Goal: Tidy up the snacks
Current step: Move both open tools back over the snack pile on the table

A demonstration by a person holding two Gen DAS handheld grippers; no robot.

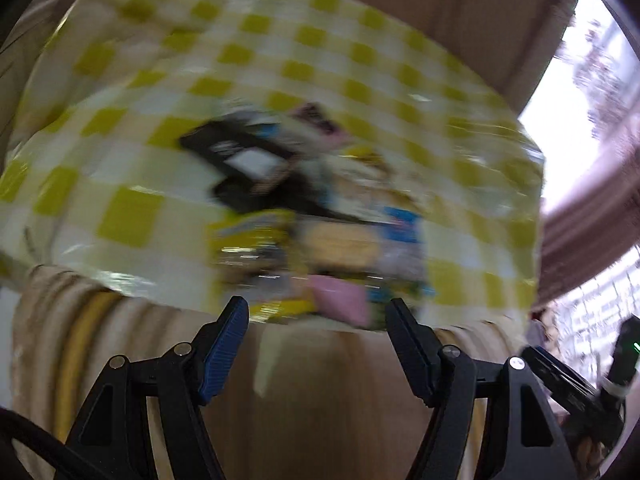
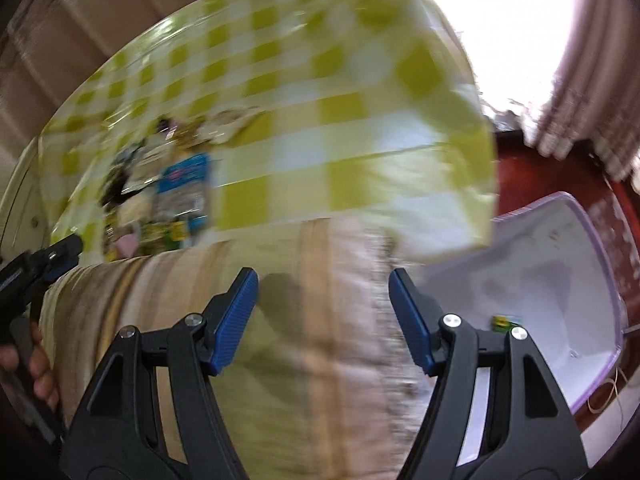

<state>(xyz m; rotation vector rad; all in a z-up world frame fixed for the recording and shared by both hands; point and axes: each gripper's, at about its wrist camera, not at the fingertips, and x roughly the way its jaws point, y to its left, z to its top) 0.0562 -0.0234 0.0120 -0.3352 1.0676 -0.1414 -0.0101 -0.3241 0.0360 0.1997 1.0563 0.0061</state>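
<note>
Checkered yellow tablecloth mid-frame, snack packets heaped centrally, likely for sorting; white bin lower right; left gripper, right gripper both released, empty.

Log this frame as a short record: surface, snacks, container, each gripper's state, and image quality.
surface: table with a yellow-and-white checked cloth
snacks: pile of packets near the table's front edge, none held
container: white bin with a purple rim, beside and below the table; one small yellow-green item inside
left gripper: open, nothing between the jaws
right gripper: open, nothing between the jaws
image quality: heavy motion blur, packet labels unreadable
</note>
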